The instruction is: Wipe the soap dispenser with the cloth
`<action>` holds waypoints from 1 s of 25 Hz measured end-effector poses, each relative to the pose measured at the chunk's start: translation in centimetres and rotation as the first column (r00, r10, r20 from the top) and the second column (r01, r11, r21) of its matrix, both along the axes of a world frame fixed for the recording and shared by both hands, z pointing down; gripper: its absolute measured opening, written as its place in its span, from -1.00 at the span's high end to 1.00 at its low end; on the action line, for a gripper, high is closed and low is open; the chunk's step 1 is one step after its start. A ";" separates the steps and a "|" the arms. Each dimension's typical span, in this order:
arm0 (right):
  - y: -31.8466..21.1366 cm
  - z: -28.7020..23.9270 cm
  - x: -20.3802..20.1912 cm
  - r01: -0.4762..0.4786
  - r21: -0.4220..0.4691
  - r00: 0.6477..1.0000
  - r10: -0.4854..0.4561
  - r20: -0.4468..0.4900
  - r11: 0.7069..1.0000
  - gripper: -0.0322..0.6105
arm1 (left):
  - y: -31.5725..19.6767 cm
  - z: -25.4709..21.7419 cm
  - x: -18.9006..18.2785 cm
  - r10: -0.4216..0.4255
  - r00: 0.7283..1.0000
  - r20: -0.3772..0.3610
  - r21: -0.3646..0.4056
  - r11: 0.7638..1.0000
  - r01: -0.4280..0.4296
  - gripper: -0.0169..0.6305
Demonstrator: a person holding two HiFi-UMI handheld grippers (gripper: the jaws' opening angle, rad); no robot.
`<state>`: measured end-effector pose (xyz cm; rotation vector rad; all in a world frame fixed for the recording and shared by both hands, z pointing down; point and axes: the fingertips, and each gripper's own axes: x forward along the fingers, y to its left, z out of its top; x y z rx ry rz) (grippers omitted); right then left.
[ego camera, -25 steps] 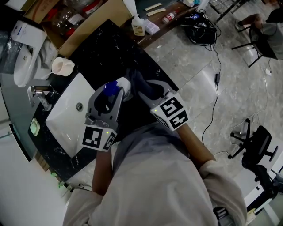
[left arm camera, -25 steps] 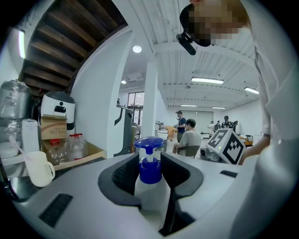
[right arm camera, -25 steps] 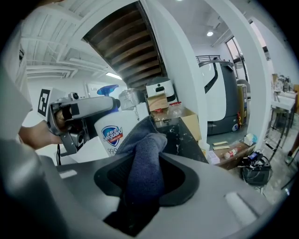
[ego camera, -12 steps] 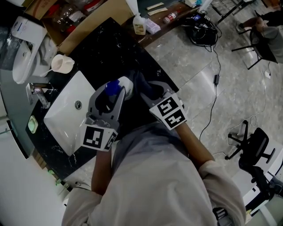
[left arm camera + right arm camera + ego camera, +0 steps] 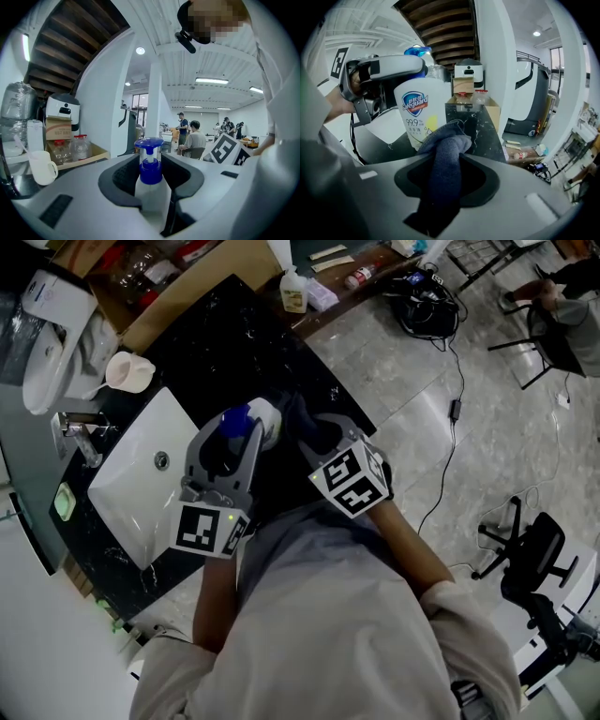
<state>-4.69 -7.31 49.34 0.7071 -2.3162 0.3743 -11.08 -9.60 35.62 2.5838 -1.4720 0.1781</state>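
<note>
From the head view, the left tool (image 5: 232, 439) had its grey plastic jaws clamped on the soap dispenser (image 5: 260, 418), a rounded white bottle with a blue pump. It was held above the glossy black, white-veined bench (image 5: 220, 338), beside the square white sink (image 5: 131, 479). The right tool (image 5: 314, 435) stood just beside it, its jaws closed on a dark cloth (image 5: 295, 413) that reached toward the bottle. A round white cup (image 5: 128, 373) sat near the metal tap (image 5: 82, 432).

In the left gripper view, the bottle stood upright between the curved, ribbed pads. The pads pressed on its translucent shoulders, and the blue pump head rose above them.

In the right gripper view, the soft, nubby blue-grey cloth was pinched between the jaws and bunched into a thick roll. Its tip appeared to lie against the bottle's lower front, under the shield-shaped label. The left tool gripped the bottle near its top.
</note>
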 end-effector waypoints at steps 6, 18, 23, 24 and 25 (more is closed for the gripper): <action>1.1 -0.1 -0.2 0.054 -0.002 0.998 -0.054 -0.032 0.999 0.47 | -0.1 0.0 -0.2 -0.040 0.999 -0.009 -0.003 0.999 0.040 0.51; 2.5 -2.0 -1.5 0.104 0.005 0.994 -0.104 0.013 0.995 0.47 | 0.0 0.0 -0.4 -0.068 0.997 -0.041 -0.025 0.997 0.067 0.51; 2.5 -2.9 -1.8 0.110 0.015 0.993 -0.110 0.028 0.994 0.47 | 0.1 0.0 -0.2 -0.067 0.997 -0.047 -0.032 0.997 0.065 0.51; 2.5 -3.0 -1.8 0.110 0.015 0.993 -0.111 0.033 0.994 0.47 | 0.1 -0.1 -0.2 -0.066 0.997 -0.049 -0.032 0.997 0.065 0.51; 2.5 -3.1 -1.8 0.110 0.016 0.993 -0.111 0.038 0.994 0.47 | 0.1 0.0 -0.1 -0.066 0.997 -0.050 -0.032 0.997 0.065 0.51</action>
